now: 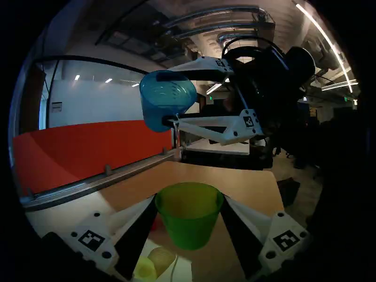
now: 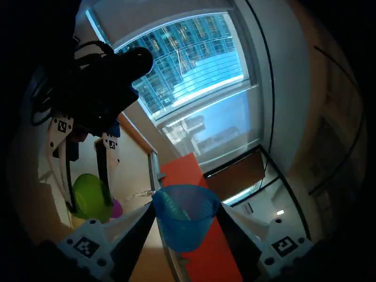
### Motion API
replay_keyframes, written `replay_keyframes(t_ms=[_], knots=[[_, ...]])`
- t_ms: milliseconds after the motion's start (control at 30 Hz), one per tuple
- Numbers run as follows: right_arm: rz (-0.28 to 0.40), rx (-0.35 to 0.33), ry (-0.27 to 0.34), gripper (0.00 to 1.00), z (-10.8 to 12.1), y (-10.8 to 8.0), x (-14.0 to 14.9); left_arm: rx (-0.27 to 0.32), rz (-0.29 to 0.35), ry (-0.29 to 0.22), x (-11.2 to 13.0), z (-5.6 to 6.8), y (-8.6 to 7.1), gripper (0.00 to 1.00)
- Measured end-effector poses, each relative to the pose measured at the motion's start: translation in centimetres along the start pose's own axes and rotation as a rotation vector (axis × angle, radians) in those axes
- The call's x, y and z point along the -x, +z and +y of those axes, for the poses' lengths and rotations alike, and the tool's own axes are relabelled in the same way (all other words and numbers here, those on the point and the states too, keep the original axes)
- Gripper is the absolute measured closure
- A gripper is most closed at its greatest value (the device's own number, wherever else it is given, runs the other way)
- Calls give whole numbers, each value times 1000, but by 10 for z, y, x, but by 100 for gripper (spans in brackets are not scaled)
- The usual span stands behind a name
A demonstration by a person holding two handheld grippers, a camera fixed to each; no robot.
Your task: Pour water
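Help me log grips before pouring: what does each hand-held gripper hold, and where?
Left hand-held gripper: green cup, by its side walls. Right hand-held gripper: blue cup, likewise.

The left gripper [image 1: 189,222] points forward and level, both fingers pressed against a green cup [image 1: 190,207]. At one o'clock in its view, the right gripper [image 1: 168,97] lies rolled sideways, fingers stacked, clamping a blue cup [image 1: 165,89].

The light wooden table [image 1: 249,183] carries two yellowish rounded items [image 1: 155,263].
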State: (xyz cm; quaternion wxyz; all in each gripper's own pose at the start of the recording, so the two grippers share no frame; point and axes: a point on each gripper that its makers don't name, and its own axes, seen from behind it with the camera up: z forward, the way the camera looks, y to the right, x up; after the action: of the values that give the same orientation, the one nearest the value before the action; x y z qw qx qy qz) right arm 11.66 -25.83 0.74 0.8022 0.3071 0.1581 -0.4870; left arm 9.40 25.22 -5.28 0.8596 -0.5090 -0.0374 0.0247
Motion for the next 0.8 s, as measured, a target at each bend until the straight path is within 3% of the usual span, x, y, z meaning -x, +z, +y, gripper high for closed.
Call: replay_keyframes(t_ms=[800], knots=[[-6,30,-102,9,10,-6,0,17,0,11,-1,7,2,11]])
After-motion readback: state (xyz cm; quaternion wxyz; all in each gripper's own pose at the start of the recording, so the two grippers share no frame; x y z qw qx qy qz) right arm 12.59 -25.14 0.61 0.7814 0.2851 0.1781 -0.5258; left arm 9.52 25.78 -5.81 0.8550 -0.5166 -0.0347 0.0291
